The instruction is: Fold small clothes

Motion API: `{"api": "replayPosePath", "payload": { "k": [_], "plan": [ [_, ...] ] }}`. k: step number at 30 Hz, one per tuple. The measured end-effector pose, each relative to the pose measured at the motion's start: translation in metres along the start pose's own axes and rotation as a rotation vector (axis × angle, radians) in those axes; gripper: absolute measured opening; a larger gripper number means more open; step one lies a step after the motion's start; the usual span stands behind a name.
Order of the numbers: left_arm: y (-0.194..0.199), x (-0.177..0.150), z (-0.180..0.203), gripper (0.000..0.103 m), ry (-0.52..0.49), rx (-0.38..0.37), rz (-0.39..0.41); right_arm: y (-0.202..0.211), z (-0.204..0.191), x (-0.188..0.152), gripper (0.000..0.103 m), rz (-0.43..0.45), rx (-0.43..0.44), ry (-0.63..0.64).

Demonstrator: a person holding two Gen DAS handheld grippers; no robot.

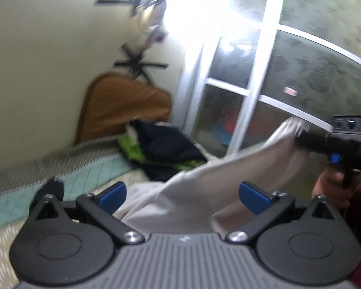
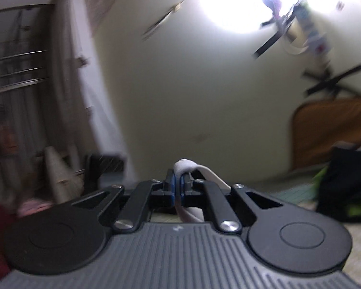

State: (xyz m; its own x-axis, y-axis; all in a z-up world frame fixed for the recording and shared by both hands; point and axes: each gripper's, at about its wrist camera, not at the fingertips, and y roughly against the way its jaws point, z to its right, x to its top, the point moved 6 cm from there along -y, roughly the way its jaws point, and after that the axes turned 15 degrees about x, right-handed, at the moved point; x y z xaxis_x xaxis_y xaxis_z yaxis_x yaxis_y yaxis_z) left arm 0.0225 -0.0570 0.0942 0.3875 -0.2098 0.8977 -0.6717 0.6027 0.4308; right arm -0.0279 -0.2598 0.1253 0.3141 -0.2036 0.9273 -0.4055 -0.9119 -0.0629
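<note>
Left wrist view: left gripper [image 1: 183, 198] with blue pads [image 1: 113, 196] spread wide apart, gripping nothing. Pale grey-white garment [image 1: 204, 187] stretched up and to the right from between those open fingers, taut and fairly smooth, with soft folds near its lower end; upper corner bunched where the right gripper [image 1: 300, 137] pinches it in front of the frosted window [image 1: 300, 60]. Bare hand [image 1: 329, 187] on that gripper's handle at the right edge. Behind the garment, on the patterned bed cover [image 1: 60, 168], a heap of clothes [image 1: 166, 151], dark navy over bright green, loose, not in any basket or bin. Small dark item [image 1: 53, 187] beside the left finger, too blurred to identify. Brown cushion [image 1: 122, 106] propped against the cream wall [image 1: 48, 60].

Right wrist view: right gripper [image 2: 178, 187] clamped together on a thin fold of the same pale garment [image 2: 185, 165], cloth poking out above the fingertips in a small rounded hump and trailing back under the linkage. Same dark and green heap [image 2: 344, 183] at the right, brown cushion [image 2: 332, 125] above it. Left side heavily smeared; possibly shelving or a rack [image 2: 16, 72].
</note>
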Motion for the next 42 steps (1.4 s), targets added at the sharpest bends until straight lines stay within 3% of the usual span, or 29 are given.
{"api": "replayPosePath", "payload": {
  "k": [5, 12, 13, 14, 16, 17, 19, 21, 22, 26, 28, 32, 38, 42],
  "plan": [
    [0.006, -0.002, 0.038, 0.103, -0.170, -0.040, 0.016, 0.008, -0.011, -0.011, 0.008, -0.005, 0.140, -0.087],
    [0.004, -0.016, 0.069, 0.100, -0.272, -0.099, 0.013, 0.021, -0.028, -0.013, 0.008, -0.013, 0.238, -0.125],
    [0.006, -0.019, 0.072, 0.082, -0.277, -0.114, 0.010, 0.021, -0.029, -0.013, 0.008, -0.017, 0.237, -0.122],
    [0.008, -0.021, 0.075, 0.052, -0.285, -0.112, 0.005, 0.020, -0.030, -0.013, 0.010, -0.022, 0.237, -0.121],
    [0.013, -0.028, 0.074, 0.019, -0.292, -0.090, -0.004, 0.015, -0.031, -0.012, 0.011, -0.031, 0.243, -0.125],
    [0.020, -0.031, 0.073, 0.009, -0.284, -0.085, 0.001, 0.013, -0.031, -0.012, 0.011, -0.036, 0.245, -0.128],
    [0.034, -0.036, 0.063, 0.008, -0.251, -0.057, 0.016, 0.010, -0.029, -0.014, 0.015, -0.037, 0.244, -0.139],
    [0.059, -0.042, 0.045, 0.007, -0.182, -0.010, 0.049, 0.014, -0.024, -0.015, 0.047, -0.027, 0.224, -0.150],
    [0.071, -0.044, 0.035, 0.007, -0.146, 0.020, 0.067, 0.016, -0.021, -0.013, 0.051, -0.009, 0.212, -0.150],
    [0.140, -0.057, -0.021, 0.007, 0.053, 0.224, 0.154, 0.022, -0.002, -0.007, 0.051, 0.014, 0.077, -0.121],
    [0.175, -0.067, -0.046, 0.007, 0.137, 0.348, 0.201, 0.017, 0.012, -0.007, 0.051, -0.014, -0.011, -0.100],
    [0.228, -0.088, -0.077, 0.007, 0.263, 0.518, 0.250, -0.006, 0.041, -0.010, 0.051, -0.114, -0.173, -0.047],
    [0.252, -0.110, -0.097, 0.007, 0.332, 0.629, 0.231, -0.072, 0.071, -0.028, 0.051, -0.337, -0.252, 0.087],
    [0.255, -0.111, -0.101, 0.007, 0.342, 0.637, 0.226, -0.114, 0.086, -0.036, 0.054, -0.456, -0.233, 0.164]
  ]
}}
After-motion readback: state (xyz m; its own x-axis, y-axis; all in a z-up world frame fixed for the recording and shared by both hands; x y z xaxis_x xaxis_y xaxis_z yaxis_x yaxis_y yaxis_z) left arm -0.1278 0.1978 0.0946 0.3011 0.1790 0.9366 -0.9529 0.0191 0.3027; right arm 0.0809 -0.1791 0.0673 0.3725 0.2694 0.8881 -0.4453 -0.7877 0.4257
